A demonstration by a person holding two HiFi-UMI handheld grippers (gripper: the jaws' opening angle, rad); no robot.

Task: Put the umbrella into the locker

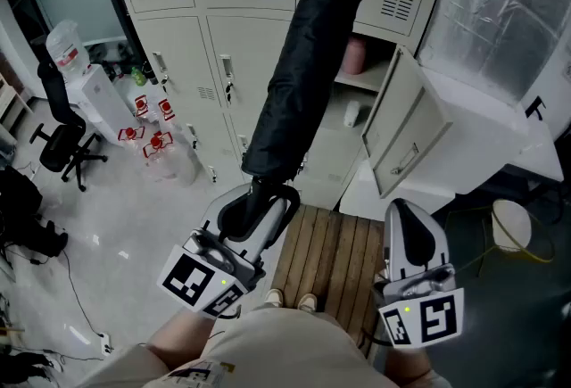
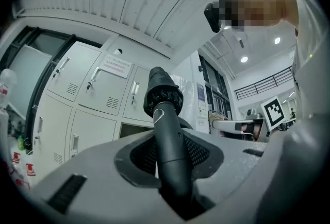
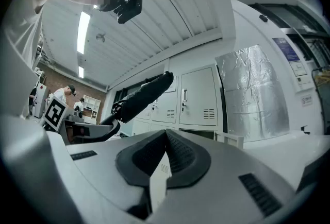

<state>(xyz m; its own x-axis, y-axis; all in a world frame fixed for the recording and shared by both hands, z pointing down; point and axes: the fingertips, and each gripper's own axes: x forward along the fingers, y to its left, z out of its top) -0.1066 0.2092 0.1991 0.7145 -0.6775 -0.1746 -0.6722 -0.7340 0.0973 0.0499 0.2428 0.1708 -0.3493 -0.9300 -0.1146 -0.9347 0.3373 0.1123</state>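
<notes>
Your open locker [image 1: 379, 65] sits right of centre, its door [image 1: 401, 123] swung out toward the right edge. Your left tongs [image 1: 259, 212] clamp the handle of the black, furled umbrella [image 1: 308, 65], which slants up across the opening's left edge. Your right tongs [image 1: 410, 221] are closed, holding nothing.

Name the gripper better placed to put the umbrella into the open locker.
Left. The left gripper clamps the umbrella by its handle, with the folded canopy pointing up toward the open locker. The right gripper is shut on nothing, off to the side.
</notes>
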